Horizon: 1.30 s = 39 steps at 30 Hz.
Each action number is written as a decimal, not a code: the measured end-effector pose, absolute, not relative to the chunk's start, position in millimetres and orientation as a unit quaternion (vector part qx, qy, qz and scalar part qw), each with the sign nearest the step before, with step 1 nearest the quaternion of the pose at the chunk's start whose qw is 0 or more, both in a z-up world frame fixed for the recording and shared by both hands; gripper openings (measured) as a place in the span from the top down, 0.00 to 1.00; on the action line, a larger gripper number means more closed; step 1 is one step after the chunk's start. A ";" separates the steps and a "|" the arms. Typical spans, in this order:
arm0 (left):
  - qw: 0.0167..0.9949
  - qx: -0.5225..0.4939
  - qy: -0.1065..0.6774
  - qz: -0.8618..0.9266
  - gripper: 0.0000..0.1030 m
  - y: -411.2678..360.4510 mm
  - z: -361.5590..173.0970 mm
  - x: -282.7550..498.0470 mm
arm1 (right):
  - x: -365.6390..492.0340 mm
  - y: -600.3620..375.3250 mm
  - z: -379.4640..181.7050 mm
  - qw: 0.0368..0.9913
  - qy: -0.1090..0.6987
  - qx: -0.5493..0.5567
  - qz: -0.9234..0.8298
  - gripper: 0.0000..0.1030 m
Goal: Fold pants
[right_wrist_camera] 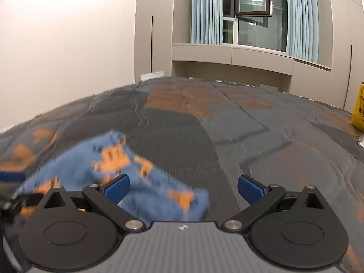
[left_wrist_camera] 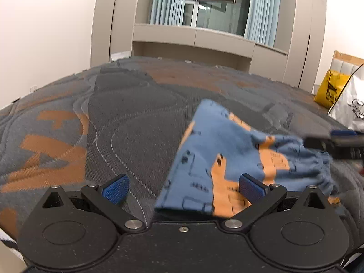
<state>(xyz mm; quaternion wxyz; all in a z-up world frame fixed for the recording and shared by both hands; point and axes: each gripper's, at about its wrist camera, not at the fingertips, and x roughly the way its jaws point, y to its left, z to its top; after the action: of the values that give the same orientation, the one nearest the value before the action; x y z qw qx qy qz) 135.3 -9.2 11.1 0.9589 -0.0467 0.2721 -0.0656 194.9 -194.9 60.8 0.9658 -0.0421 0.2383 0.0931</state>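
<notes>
The left claw point(left_wrist_camera: 183, 190) is spread wide, nothing between its blue pads, hovering low over the bed point(left_wrist_camera: 127, 113). Just right of its centre lie the pants point(left_wrist_camera: 227, 150), a small blue pair with orange patches, bunched into a rough heap on the grey and orange cover and not gripped by either claw. Further right, the right claw point(right_wrist_camera: 183, 190) is also spread and empty, with the pants at its left pad; its view is blurred, so fine creases cannot be read. Beyond, at the bed's right edge, stand a yellow bag point(left_wrist_camera: 331, 88) and a white one. Judging by the rumpled heap, no neat fold shows yet: flattening and folding remain.
</notes>
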 end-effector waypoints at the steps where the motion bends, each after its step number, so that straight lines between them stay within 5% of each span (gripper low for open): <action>1: 0.958 -0.045 0.276 -0.065 0.01 -10.1 8.5 135.1 | 187.8 -194.2 53.7 0.963 0.253 -0.053 0.077 0.00; 32: 0.966 -0.026 0.255 -0.040 0.01 -11.9 24.2 108.3 | 130.3 -220.5 19.8 0.967 0.238 0.080 0.043 0.00; 39: 0.967 -0.031 0.253 -0.020 0.01 -4.3 18.9 120.8 | 177.8 -200.9 58.8 0.968 0.238 -0.055 0.064 0.00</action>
<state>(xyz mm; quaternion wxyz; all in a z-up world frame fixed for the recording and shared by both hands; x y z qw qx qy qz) 120.8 -4.3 18.9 0.9669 -0.0308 0.2527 -0.0197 177.8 -200.9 58.8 0.9676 -0.0550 0.2381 0.0639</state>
